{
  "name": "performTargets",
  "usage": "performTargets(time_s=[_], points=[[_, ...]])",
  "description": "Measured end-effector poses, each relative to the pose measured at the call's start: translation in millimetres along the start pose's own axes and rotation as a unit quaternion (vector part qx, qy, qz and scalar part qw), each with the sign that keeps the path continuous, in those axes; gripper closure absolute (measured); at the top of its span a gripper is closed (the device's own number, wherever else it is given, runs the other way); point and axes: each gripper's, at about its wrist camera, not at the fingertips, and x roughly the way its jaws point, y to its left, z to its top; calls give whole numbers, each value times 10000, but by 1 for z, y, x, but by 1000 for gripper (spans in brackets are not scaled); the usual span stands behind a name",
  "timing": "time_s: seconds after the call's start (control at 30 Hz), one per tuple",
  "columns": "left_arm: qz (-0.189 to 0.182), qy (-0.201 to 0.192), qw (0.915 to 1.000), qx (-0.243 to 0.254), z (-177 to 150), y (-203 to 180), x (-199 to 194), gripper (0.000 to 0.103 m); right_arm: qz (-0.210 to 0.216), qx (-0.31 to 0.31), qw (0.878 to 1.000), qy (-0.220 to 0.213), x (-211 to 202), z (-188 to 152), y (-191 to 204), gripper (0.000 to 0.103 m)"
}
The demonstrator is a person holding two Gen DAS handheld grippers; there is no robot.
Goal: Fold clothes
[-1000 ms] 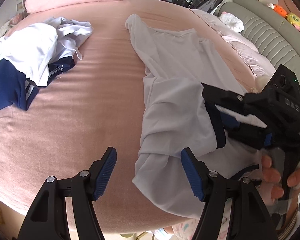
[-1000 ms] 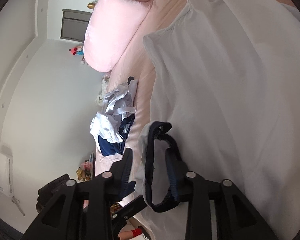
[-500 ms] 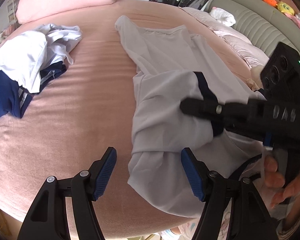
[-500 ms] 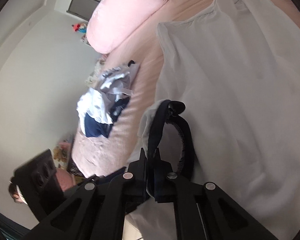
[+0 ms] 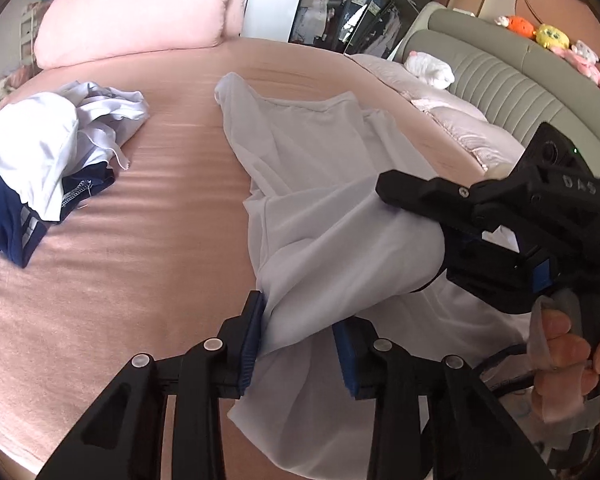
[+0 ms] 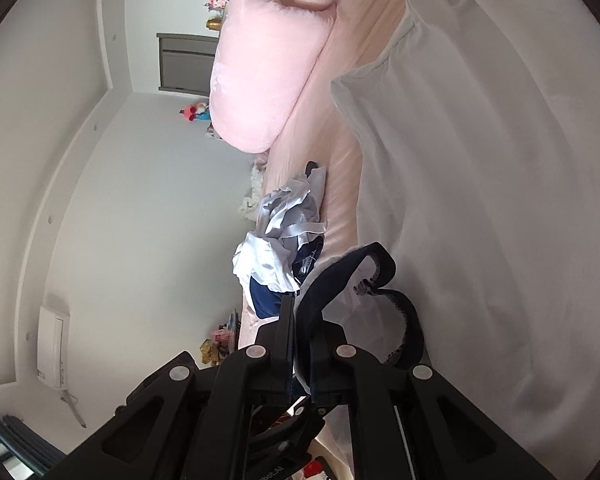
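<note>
Grip on the white shirt (image 5: 320, 216) is now shared: the left gripper (image 5: 296, 336), wide open half a second ago, is closed on the near-left fold, while the navy cuff (image 6: 352, 280) is kept pinched by the right gripper (image 6: 300, 344). Shirt's laid mid-bed (image 5: 140, 240), so the fold can probably be carried over.

Pink bed (image 5: 148, 240) with clothes on it.
White shirt (image 5: 312, 184) spread across bed's middle-right, near end lifted. Pile (image 5: 40, 160) of white and navy clothes at left, apart from shirt. Pink pillow (image 5: 140, 12) at far edge. Pale quilt (image 5: 460, 128) bunched along right side by headboard (image 5: 512, 88).
</note>
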Motion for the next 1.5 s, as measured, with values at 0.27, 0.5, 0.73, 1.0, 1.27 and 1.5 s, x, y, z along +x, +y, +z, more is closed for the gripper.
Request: performTargets(time_s=[0.27, 0.5, 0.73, 1.0, 1.27, 1.5], points=[[-108, 23, 9990, -436, -1, 9, -2, 83, -244, 398, 9988, 173, -6, -8, -4, 31], [-51, 113, 9984, -547, 3, 8, -1, 83, -334, 558, 9976, 245, -27, -24, 10, 31], [-237, 132, 9962, -827, 8, 7, -3, 83, -844, 845, 9920, 421, -27, -49, 0, 31], [-277, 84, 9971, -700, 9, 3, -10, 83, -794, 939, 9923, 172, -6, -46, -7, 31], [-330, 139, 9965, -761, 4, 2, -7, 83, -708, 1298, 9890, -6, 14, -29, -18, 31], [-190, 152, 9983, -535, 3, -5, -7, 83, -1291, 971, 9869, 15, 35, -14, -8, 32]])
